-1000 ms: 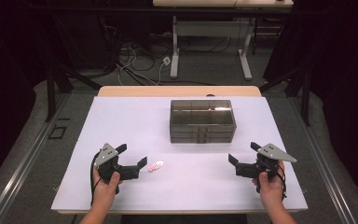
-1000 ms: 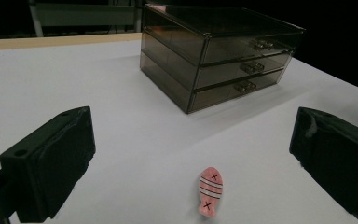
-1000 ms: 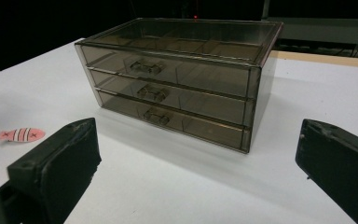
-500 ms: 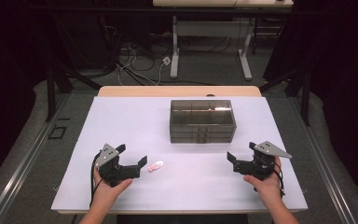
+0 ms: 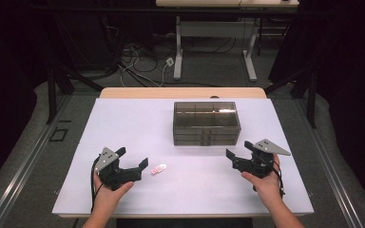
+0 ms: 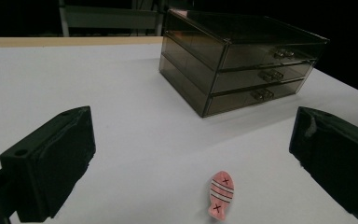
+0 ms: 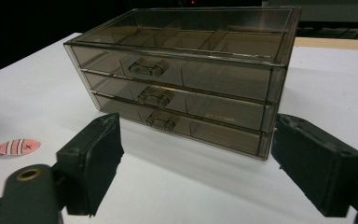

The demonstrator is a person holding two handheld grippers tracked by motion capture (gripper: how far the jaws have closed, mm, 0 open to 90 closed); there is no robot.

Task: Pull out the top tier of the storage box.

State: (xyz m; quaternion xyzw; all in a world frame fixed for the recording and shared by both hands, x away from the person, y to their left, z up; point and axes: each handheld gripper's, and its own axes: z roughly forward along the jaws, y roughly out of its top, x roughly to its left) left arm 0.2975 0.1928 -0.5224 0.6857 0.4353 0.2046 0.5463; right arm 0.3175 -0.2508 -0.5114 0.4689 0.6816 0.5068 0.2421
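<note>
The fish [image 5: 158, 168], a small pink flat piece with white and dark stripes and two x marks, lies flat on the white table [image 5: 195, 190], near the front edge and left of the middle. In the left gripper view the fish [image 6: 220, 194] sits on the table between the two black jaws but ahead of them, nearer the right-hand jaw, touching neither. The left gripper [image 5: 140, 167] is held low over the table just left of the fish, tips toward it; its jaws stand wide apart with nothing between the pads. The left hand [image 5: 108, 190] holds it from below and behind. Beyond the fish, toward the middle of the table, stands the drawer box [image 5: 206, 122], a smoky clear case with three stacked drawers, all pushed in, each with a small clear handle at its front. The right gripper [image 5: 234, 159] is held well apart from the fish, on the right side of the table, just in front of the box's right front corner, pointing left and toward the box. Its jaws have just been closing a little, yet they are still wide apart and grip nothing; in the right gripper view the box [image 7: 186, 70] fills the gap between them farther off, and the fish [image 7: 15, 146] lies at far left. The right hand [image 5: 266, 187] carries it, cable trailing.
</note>
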